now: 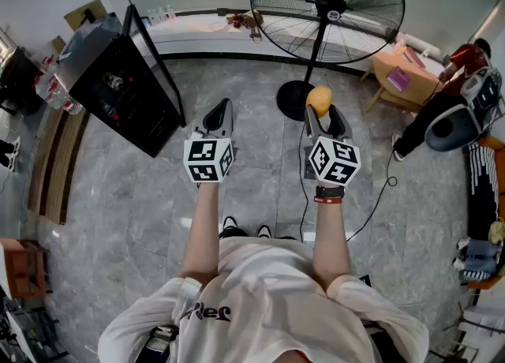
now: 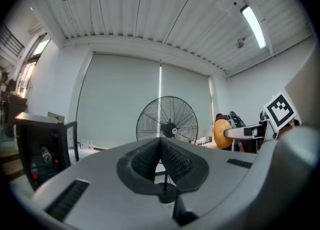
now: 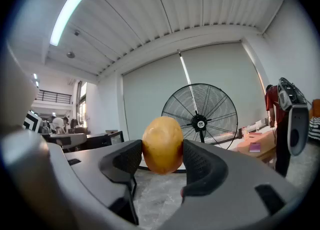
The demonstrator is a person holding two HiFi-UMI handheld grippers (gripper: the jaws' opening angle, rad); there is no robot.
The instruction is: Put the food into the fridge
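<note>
Yellowish potato (image 3: pixel 162 145) between right fingers (image 3: pixel 201 165)

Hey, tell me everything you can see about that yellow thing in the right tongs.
The yellow food is smooth, egg-shaped, yellow-orange with faint mottling, apparently whole. It stands upright, clamped at its sides between the black ribbed pads of the right tongs, held in the air; nothing else touches it.

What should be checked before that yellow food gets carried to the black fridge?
1. Yellow food gripped by right hand-held gripper: ok, pads press both sides.
2. Left hand-held gripper free: ok, jaws together, empty.
3. Fridge door open: ok.
4. Free space inside fridge: cannot tell.
5. Facing the fridge: not ok, it stands to the left; the fan is ahead.
6. Floor cable by the feet: not ok, trip risk.
</note>
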